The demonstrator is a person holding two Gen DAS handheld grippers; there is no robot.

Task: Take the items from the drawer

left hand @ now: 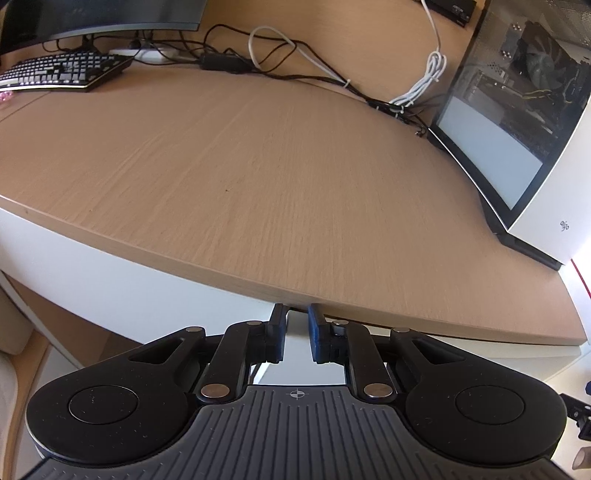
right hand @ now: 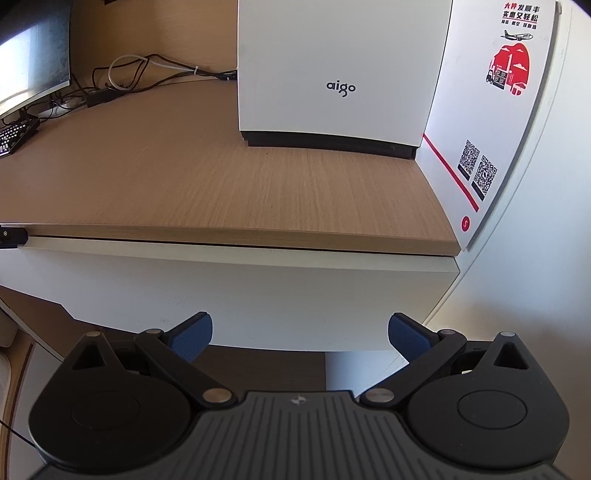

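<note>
Wooden desk (left hand: 258,177): keyboard (left hand: 59,72), cables (left hand: 280,55), white computer case (right hand: 343,74).

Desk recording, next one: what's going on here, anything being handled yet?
A person holds two grippers at the front of a wooden desk. The left gripper has its fingers narrowly apart, tips tucked under the desk edge at the white drawer front, apparently to pull it. The right gripper hangs wide open before that front, holding nothing. The drawer looks closed; no items are out. A white computer case stands on the desk.

Left tool (left hand: 297,314) fingertips hidden under desk edge (left hand: 258,284); drawer (right hand: 229,280) interior unseen; monitor (left hand: 99,16) cropped.
</note>
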